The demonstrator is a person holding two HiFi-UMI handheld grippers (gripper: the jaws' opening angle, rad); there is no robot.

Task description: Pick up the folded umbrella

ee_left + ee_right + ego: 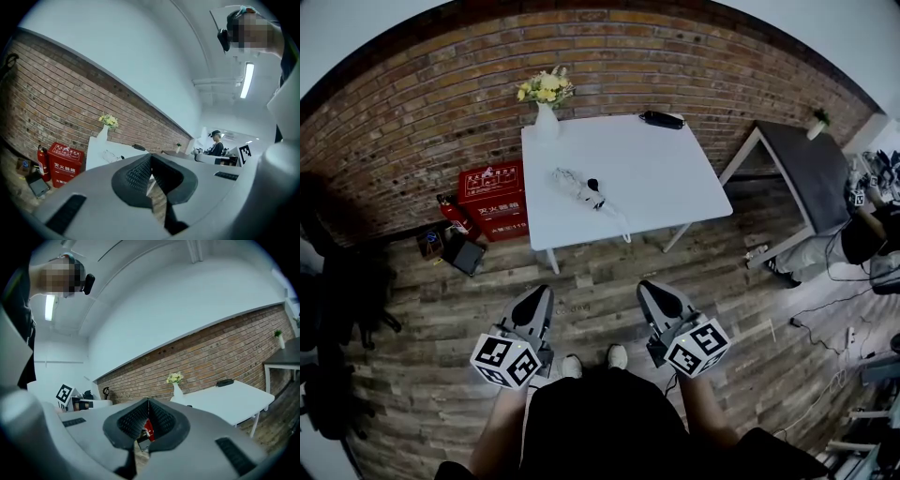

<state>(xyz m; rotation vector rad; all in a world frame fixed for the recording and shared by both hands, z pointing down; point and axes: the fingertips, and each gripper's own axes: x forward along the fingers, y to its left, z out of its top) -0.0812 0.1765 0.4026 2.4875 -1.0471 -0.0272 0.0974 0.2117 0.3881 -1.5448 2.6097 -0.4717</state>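
The folded umbrella (579,189), pale grey with a black handle and a trailing strap, lies on the white table (675,187) against the brick wall. Both grippers are held low over the wooden floor, well short of the table's front edge. My left gripper (532,305) is shut with nothing between its fingers, and so is my right gripper (659,298). In the left gripper view the umbrella (112,156) shows small on the table, beyond the closed jaw tips of that gripper (150,157). The right gripper (148,401) points level toward the wall left of the table (234,399).
A white vase of yellow flowers (546,103) stands at the table's back left corner and a black object (663,119) lies at its back edge. A red fire-extinguisher box (492,200) sits left of the table. A dark table (811,169) and a seated person (872,234) are at the right.
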